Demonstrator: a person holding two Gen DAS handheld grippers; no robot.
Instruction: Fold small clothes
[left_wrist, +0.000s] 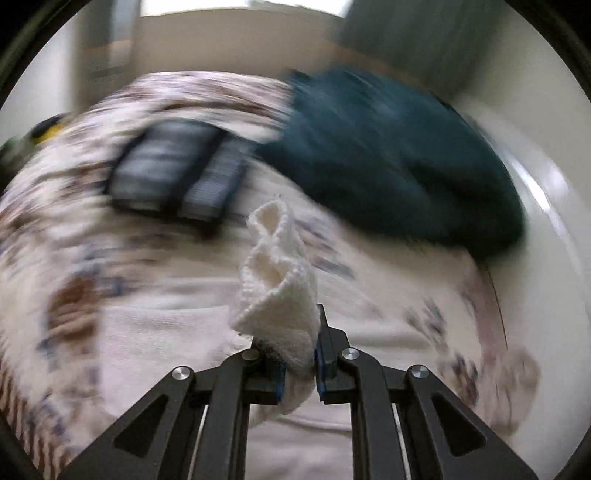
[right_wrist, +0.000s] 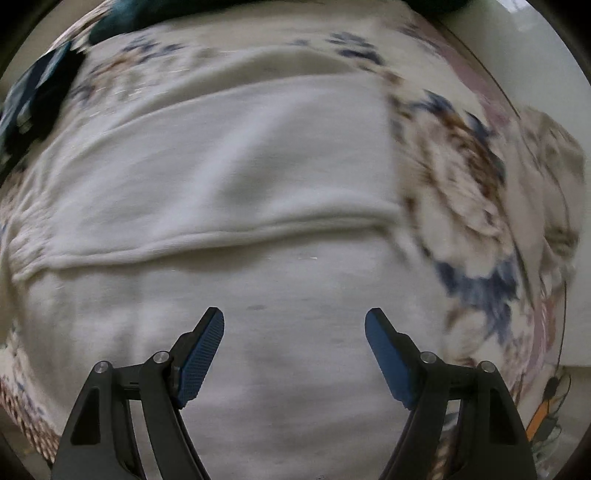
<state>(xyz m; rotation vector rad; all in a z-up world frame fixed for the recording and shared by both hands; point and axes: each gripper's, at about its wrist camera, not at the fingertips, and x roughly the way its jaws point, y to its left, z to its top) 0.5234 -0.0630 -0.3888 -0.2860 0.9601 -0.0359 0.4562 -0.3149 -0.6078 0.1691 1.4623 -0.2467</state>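
Observation:
My left gripper (left_wrist: 299, 363) is shut on a corner of a white knitted garment (left_wrist: 275, 280), lifted and bunched above the surface. The rest of the white garment (right_wrist: 236, 177) lies spread on the floral cloth (right_wrist: 454, 173), with a fold ridge across its middle. My right gripper (right_wrist: 294, 332) is open and empty, its blue pads (right_wrist: 199, 362) hovering just above the near part of the white garment. Both views are blurred by motion.
A dark teal garment (left_wrist: 391, 155) lies at the back right of the floral cloth (left_wrist: 74, 229). A grey striped folded piece (left_wrist: 177, 170) lies to its left. The white table edge (left_wrist: 546, 192) curves along the right.

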